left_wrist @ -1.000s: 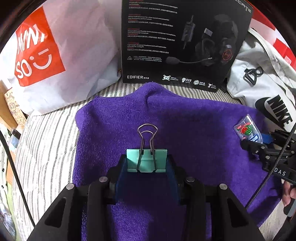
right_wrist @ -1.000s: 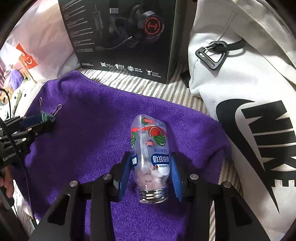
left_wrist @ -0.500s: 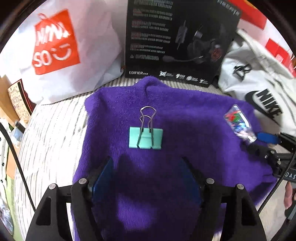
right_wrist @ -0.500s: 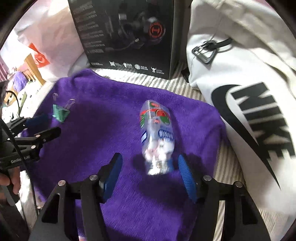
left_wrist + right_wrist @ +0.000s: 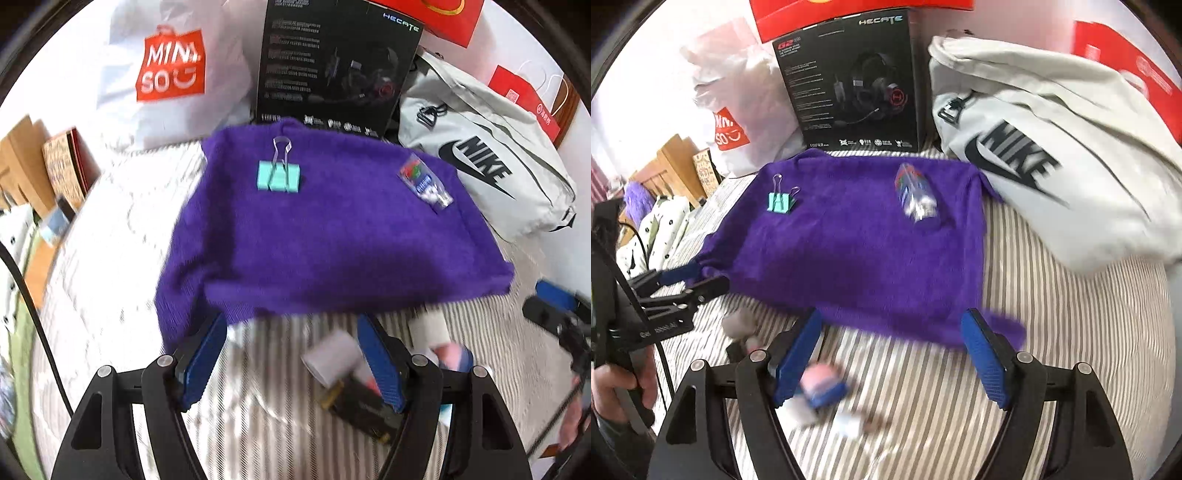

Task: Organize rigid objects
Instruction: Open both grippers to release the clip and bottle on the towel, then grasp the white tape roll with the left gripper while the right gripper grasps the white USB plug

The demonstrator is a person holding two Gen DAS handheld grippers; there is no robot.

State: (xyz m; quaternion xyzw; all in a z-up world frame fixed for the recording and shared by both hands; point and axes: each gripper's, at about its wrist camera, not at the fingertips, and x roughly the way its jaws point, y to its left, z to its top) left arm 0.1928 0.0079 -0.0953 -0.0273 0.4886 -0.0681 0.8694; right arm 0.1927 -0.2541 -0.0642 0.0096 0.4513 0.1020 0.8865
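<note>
Teal binder clip (image 5: 279, 177) and candy bottle (image 5: 424, 183) lie on purple towel (image 5: 325, 240).

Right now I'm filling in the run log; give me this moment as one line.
left gripper: open, empty | right gripper: opening, empty | binder clip: on purple towel | candy bottle: lying on towel
</note>
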